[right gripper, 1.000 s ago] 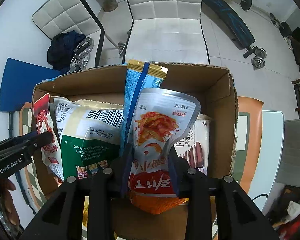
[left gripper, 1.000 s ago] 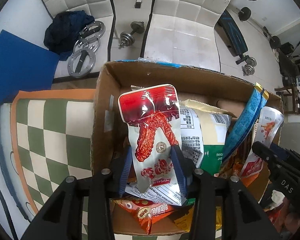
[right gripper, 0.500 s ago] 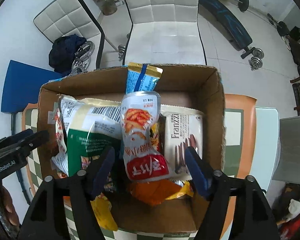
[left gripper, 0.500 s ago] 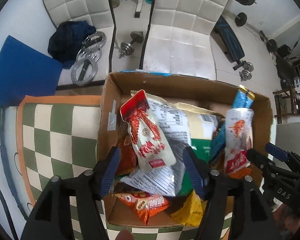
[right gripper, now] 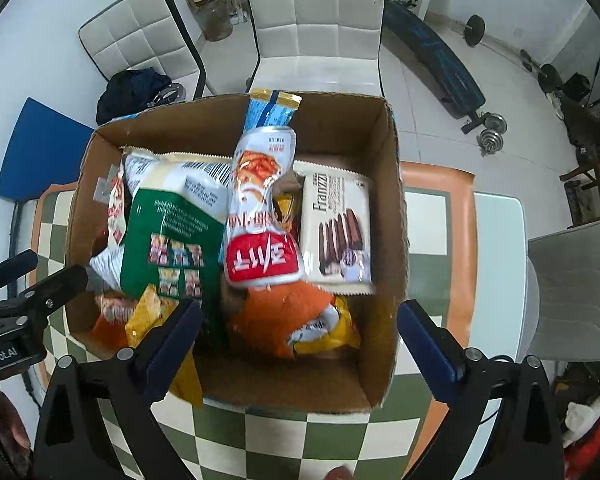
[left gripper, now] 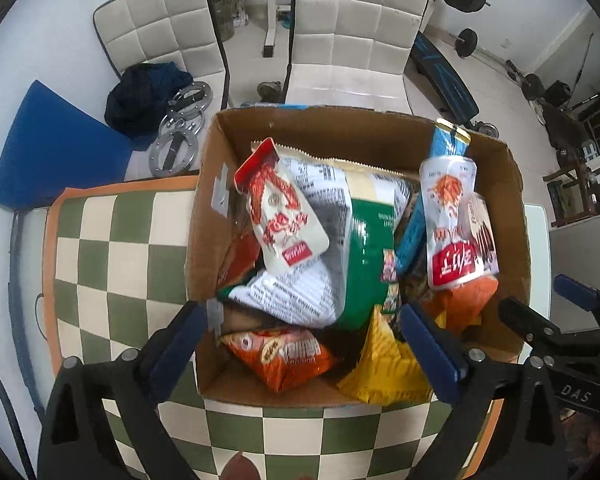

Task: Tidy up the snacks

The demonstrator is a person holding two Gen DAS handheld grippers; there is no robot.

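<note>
Hovering above a cardboard box [left gripper: 204, 240] on a green checked tablecloth [left gripper: 112, 248], the left gripper [left gripper: 300, 344] has its jaws spread wide and holds nothing. The right gripper [right gripper: 300, 336] is likewise wide open and empty over the same box. Inside, a red-and-white pouch [left gripper: 280, 216] leans at ten o'clock against a large green bag [left gripper: 360, 248] in the middle. A silver pouch with a red label [right gripper: 260, 216] stands at the centre of the right wrist view, touching a blue packet [right gripper: 270, 114] at twelve o'clock and a biscuit packet [right gripper: 338, 232] at three o'clock. An orange bag [left gripper: 284, 356] and a yellow bag [left gripper: 384, 368] lie at six o'clock.
</note>
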